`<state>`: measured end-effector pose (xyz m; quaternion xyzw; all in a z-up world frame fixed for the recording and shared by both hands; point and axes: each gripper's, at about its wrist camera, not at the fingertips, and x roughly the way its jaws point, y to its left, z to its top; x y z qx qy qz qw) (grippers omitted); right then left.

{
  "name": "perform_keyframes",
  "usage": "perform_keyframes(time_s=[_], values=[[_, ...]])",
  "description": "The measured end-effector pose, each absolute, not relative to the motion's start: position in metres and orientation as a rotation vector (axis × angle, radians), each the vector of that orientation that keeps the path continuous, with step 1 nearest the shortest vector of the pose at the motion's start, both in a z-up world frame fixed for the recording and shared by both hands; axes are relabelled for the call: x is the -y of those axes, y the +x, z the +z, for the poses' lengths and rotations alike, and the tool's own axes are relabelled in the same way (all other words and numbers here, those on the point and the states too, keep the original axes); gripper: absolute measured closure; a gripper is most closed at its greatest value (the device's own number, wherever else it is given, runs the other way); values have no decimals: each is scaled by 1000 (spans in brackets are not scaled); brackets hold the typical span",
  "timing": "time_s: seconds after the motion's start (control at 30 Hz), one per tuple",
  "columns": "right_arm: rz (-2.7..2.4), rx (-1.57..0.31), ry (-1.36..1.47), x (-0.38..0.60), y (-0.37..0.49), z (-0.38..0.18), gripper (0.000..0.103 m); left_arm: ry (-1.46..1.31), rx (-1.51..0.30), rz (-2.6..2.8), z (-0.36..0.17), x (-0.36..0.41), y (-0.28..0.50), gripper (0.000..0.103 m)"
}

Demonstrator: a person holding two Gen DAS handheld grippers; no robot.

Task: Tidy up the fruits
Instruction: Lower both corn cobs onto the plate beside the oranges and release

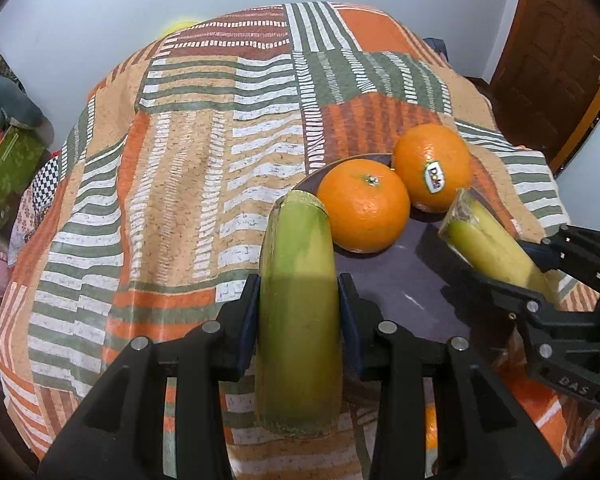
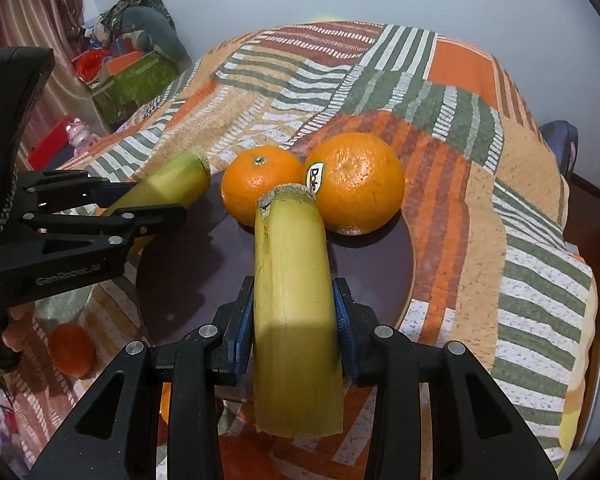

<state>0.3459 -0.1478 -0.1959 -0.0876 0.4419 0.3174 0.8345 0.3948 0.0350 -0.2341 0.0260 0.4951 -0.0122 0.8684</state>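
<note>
Left gripper (image 1: 299, 292): jaws clamped on the greener banana (image 1: 298, 312) at mid-length, blue pads pressed to both its sides; stem end points ahead toward the plate (image 1: 404, 280).
Right gripper (image 2: 294, 304): jaws clamped on the yellower banana (image 2: 296, 312) in the same way, cut stem end forward, seemingly over the plate's near half.
Plate: dark and round, on the patterned cloth (image 1: 172, 184) toward the table's right edge as the left camera sees it; its near half is bare.
Plain orange (image 1: 363, 206): on the plate's far half, touching its neighbour.
Stickered orange (image 1: 432, 167): at the plate's far rim, label facing the cameras.
Loose orange (image 2: 73, 347): on the cloth near the table's near edge, off the plate, below the left gripper.
Step in hand (judged): laying both bananas on the bare near half of the plate.
Doing it well (judged): lower each banana flat and side by side, short of the oranges so they do not roll; part the jaws only once the fruit rests; keep the two grippers from colliding.
</note>
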Motion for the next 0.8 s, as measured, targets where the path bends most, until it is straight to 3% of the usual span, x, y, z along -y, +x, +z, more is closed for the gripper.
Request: perform_keyframes(time_s=[0.8], values=[[668, -950, -167, 143, 352, -207, 70, 71, -1052, -35, -237, -29, 399, 63]])
